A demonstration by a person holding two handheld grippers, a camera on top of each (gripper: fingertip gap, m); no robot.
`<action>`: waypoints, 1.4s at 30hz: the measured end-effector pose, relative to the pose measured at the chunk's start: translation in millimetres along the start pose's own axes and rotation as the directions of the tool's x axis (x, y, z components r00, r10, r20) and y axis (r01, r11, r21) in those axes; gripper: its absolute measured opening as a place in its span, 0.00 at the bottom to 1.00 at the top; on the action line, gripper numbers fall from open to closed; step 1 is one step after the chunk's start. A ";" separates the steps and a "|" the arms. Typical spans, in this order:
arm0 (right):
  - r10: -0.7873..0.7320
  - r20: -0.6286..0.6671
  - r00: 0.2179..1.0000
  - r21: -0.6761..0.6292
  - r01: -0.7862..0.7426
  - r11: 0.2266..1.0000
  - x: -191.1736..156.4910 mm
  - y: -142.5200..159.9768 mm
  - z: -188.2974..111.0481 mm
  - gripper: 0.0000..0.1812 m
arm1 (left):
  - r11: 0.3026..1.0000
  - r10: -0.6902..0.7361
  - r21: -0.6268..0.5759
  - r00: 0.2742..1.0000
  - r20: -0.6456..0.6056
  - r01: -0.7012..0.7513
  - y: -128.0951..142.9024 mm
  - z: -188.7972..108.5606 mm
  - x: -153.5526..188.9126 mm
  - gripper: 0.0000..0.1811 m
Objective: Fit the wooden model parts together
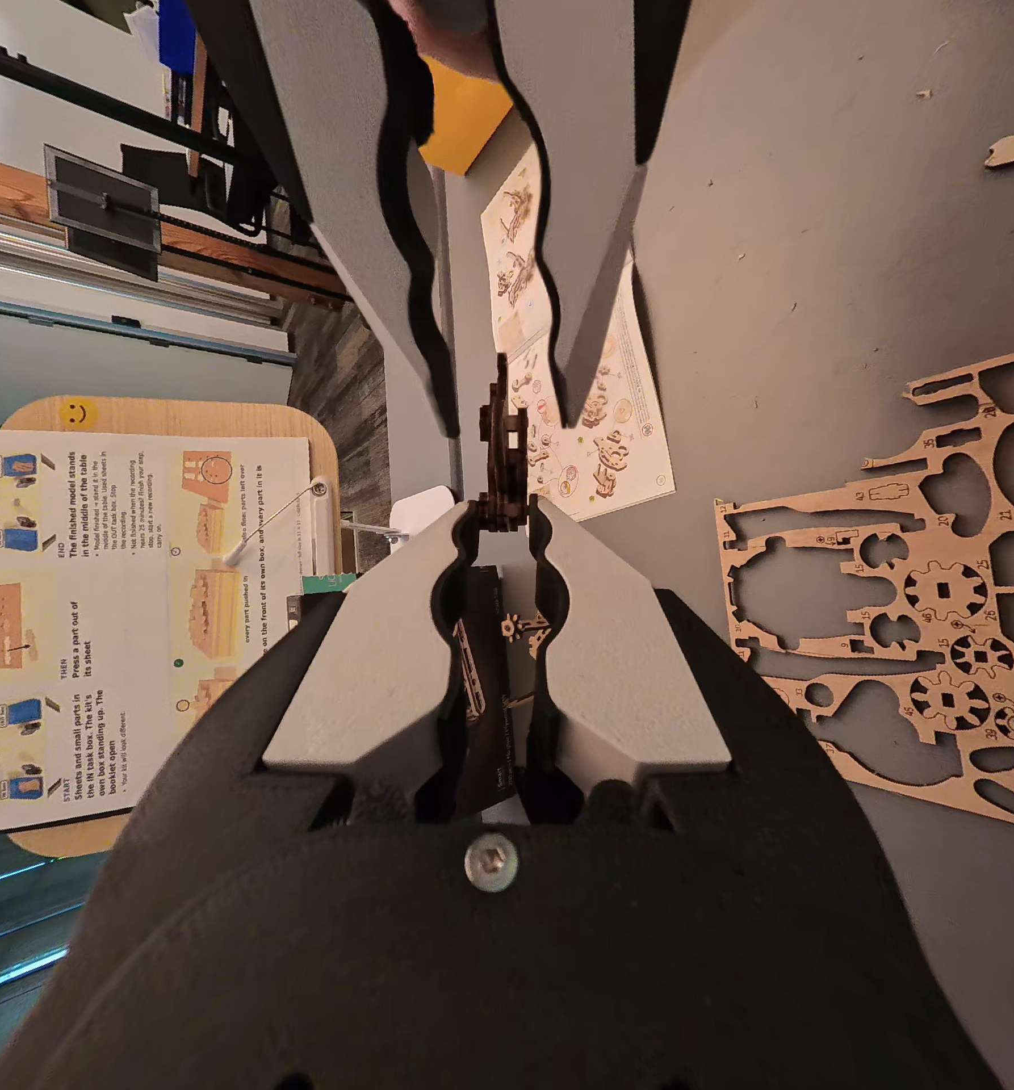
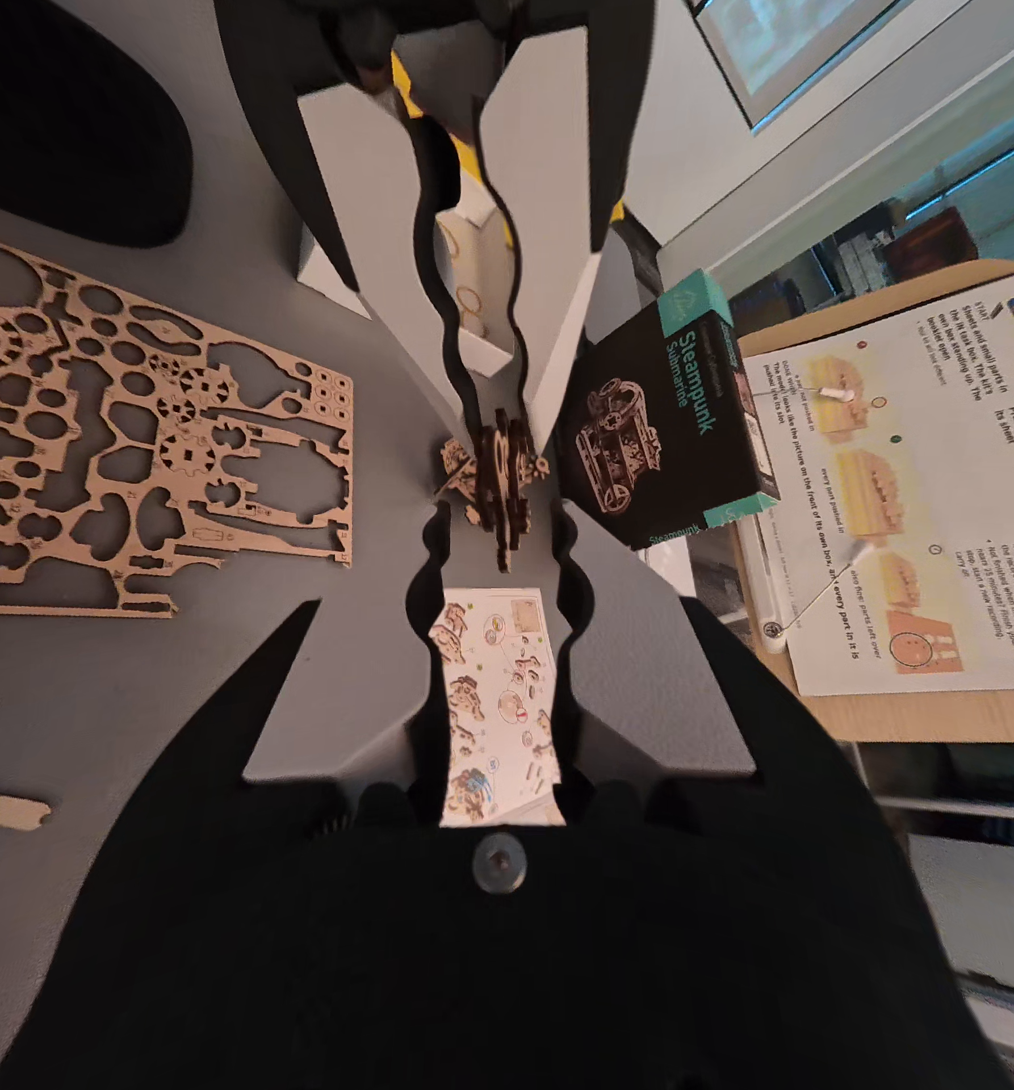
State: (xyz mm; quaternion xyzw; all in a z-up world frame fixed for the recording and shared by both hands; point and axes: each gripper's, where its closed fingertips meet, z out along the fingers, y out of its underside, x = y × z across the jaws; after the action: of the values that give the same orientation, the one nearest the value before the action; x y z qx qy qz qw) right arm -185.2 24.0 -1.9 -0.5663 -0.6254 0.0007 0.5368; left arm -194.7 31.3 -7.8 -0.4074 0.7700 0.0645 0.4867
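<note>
1. Left gripper: tips clamped on dark wooden sub-assembly, held edge-on above the grey table.
2. Right gripper: jaws apart, tips either side of the sub-assembly's free end; contact can't be told. In left wrist view it comes in from 12 o'clock, fingers spread.
3. Small loose wooden piece: light-coloured, at approx. 9 o'clock of sub-assembly, touching or just beside it.
4. Punched-out wooden sheet: flat on table, 9 o'clock in right wrist view; 3–4 o'clock in left view.
5. Instruction booklet: open on table, beyond the sub-assembly.
6. Kit box: black w/ teal ends, 2–3 o'clock of sub-assembly.
7. Printed guide sheet: on wooden board, far right.
8. Wooden strip: alone, 8 o'clock edge.
</note>
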 end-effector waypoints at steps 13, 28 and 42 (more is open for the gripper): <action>-0.089 -0.059 0.994 -0.087 0.084 0.993 1.8 10.5 9.8 0.08 | 1.000 -0.005 -0.007 1.000 -0.009 0.005 1.1 1.4 1.3 0.08; -0.116 -0.084 0.990 -0.099 0.108 0.989 4.2 7.9 8.0 0.08 | 1.000 -0.019 0.025 1.000 -0.002 0.019 -3.7 -1.9 -1.7 0.08; -0.155 -0.092 0.984 -0.100 0.146 0.984 4.4 6.7 6.7 0.08 | 0.999 0.019 0.030 1.000 0.012 -0.020 -5.1 -2.6 -2.8 0.08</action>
State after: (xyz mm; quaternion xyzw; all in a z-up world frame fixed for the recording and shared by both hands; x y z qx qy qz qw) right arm -184.0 33.6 -5.8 -0.5410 -0.6384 -0.0972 0.5388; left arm -192.4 28.2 -2.7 -0.3921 0.7720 0.0600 0.4966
